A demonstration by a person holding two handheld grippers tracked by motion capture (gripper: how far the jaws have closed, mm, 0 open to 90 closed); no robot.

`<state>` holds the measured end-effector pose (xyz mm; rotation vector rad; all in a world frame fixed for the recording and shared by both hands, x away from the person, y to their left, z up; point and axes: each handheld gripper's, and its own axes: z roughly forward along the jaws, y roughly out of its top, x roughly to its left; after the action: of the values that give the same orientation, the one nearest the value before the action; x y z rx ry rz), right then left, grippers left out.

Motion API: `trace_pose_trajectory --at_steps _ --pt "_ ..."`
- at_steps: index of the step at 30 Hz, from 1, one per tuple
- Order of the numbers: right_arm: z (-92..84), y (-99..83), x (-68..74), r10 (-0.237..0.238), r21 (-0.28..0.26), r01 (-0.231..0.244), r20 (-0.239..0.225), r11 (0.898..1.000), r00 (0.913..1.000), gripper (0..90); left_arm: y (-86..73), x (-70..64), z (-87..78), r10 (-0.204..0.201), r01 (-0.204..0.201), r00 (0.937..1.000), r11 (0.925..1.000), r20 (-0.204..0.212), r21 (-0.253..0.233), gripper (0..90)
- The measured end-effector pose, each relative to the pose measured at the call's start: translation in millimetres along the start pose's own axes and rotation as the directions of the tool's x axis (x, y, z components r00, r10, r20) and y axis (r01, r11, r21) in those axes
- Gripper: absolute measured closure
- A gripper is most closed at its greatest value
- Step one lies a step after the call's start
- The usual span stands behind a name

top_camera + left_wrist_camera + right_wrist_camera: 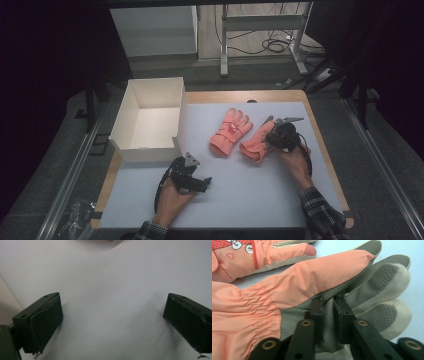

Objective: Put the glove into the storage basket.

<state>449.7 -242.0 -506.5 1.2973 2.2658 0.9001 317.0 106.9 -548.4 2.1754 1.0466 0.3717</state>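
The right glove (256,141) is seen lying palm up on the pale blue mat (235,195), right of the mat's middle, with its cuff towards the person and its fingers pointing away. Going from the left in the high view, a white box (131,107), open at the top, is found at the mat's far left corner. Just in front of it, the left gripper (201,183) is held low over the mat, well apart from both gloves; in the left gripper view its jaws are seen spread wide over bare mat, with nothing between them. Near the middle, the left glove (229,132) is laid back up, a white bow and a heart being printed on it, as is seen in the right gripper view (249,255). Just beside it to the right, and touching it near the cuffs, the right glove is met by the right gripper (271,136). In the right gripper view a fold of the grey textured palm (327,315) is pinched between the two jaws, which are drawn close together on it. The salmon thumb (319,277) is seen crossing above the pinch, and the grey fingers (384,282) are spread to the right.
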Motion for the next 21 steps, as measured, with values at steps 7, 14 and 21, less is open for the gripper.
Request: trace_pose_trajectory --at_steps 7,14,21 --pt "-2.0 -0.2 -3.2 0.015 -0.016 -0.015 -0.028 1.000 0.9995 85.7 0.0 0.0 0.0 0.000 0.000 1.0000 1.0000 0.000 0.000 2.3" --pt "-8.3 -1.1 -9.3 0.021 -0.044 -0.025 -0.077 0.999 0.9968 86.6 0.0 0.0 0.0 -0.001 0.001 1.0000 1.0000 0.000 -0.001 2.3" --pt "-19.1 0.5 -10.2 0.011 -0.057 -0.016 -0.096 0.998 0.9953 87.0 0.0 0.0 0.0 -0.001 0.001 1.0000 1.0000 0.000 0.000 2.3"
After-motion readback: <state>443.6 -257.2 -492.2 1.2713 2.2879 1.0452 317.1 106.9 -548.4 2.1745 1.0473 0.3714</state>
